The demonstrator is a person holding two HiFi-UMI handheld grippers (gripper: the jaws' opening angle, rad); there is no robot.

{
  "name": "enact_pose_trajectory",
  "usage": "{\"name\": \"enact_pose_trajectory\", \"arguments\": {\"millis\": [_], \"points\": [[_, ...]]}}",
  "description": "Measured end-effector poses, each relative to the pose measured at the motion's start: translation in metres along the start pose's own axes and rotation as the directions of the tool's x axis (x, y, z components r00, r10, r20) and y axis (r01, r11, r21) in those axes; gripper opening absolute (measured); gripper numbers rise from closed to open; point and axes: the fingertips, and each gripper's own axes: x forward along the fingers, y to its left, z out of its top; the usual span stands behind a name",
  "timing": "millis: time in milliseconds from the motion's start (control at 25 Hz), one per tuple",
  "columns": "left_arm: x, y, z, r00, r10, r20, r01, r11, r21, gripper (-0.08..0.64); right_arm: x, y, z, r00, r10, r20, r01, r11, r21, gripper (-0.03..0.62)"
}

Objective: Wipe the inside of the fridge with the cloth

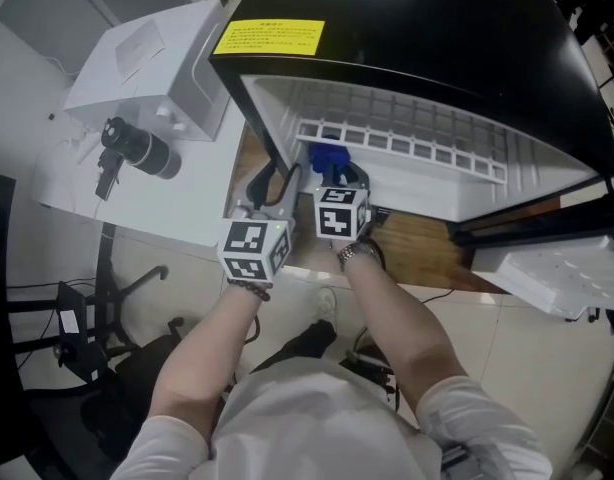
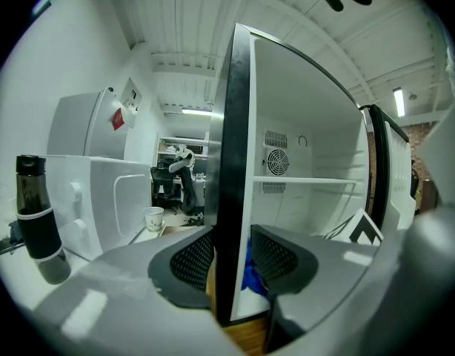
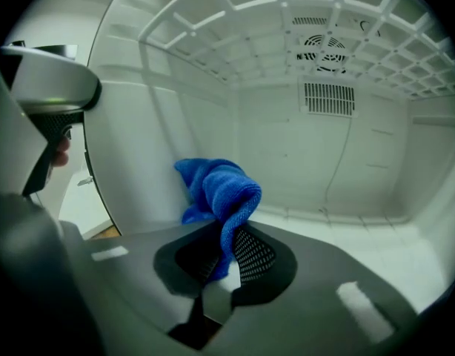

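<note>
Black-cased fridge point(image 1: 417, 68) stands open before me. My left gripper point(image 2: 233, 262) is clamped on its side wall point(image 2: 233, 162), and my right gripper point(image 3: 221, 254), inside the white compartment, pinches the blue cloth point(image 3: 220, 188) close to the left inner wall.

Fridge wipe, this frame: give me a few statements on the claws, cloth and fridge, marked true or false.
1. The right claw grips the blue cloth. True.
2. The left claw is empty. False: it clamps the side wall of the fridge.
3. The fridge is closed. False: it stands open, with the cloth inside.
4. A white grid shelf sits above the cloth. True.
</note>
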Motion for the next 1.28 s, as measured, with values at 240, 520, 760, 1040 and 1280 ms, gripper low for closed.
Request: {"name": "enact_pose_trajectory", "arguments": {"millis": [240, 520, 760, 1040, 1280], "points": [[0.000, 0.000, -0.001, 1.000, 0.004, -0.003, -0.004, 1.000, 0.001, 0.147, -0.005, -0.021, -0.005, 0.999, -0.051, -0.016, 0.051, 0.999, -0.001, 0.035], [0.000, 0.001, -0.001, 1.000, 0.012, -0.005, -0.012, 1.000, 0.005, 0.147, -0.014, -0.048, -0.010, 0.995, -0.096, -0.018, 0.096, 0.995, 0.010, 0.035], [0.000, 0.001, -0.001, 1.000, 0.017, -0.009, -0.017, 1.000, 0.008, 0.147, -0.023, -0.074, -0.015, 0.991, -0.135, -0.023, 0.136, 0.990, 0.025, 0.035], [0.000, 0.001, -0.002, 1.000, 0.025, -0.012, -0.025, 1.000, 0.011, 0.147, -0.037, -0.116, -0.022, 0.980, -0.197, -0.030, 0.199, 0.979, 0.046, 0.035], [0.000, 0.002, -0.002, 0.999, 0.030, -0.013, -0.030, 0.999, 0.013, 0.147, -0.053, -0.159, -0.032, 0.963, -0.266, -0.043, 0.268, 0.962, 0.052, 0.035]]}}
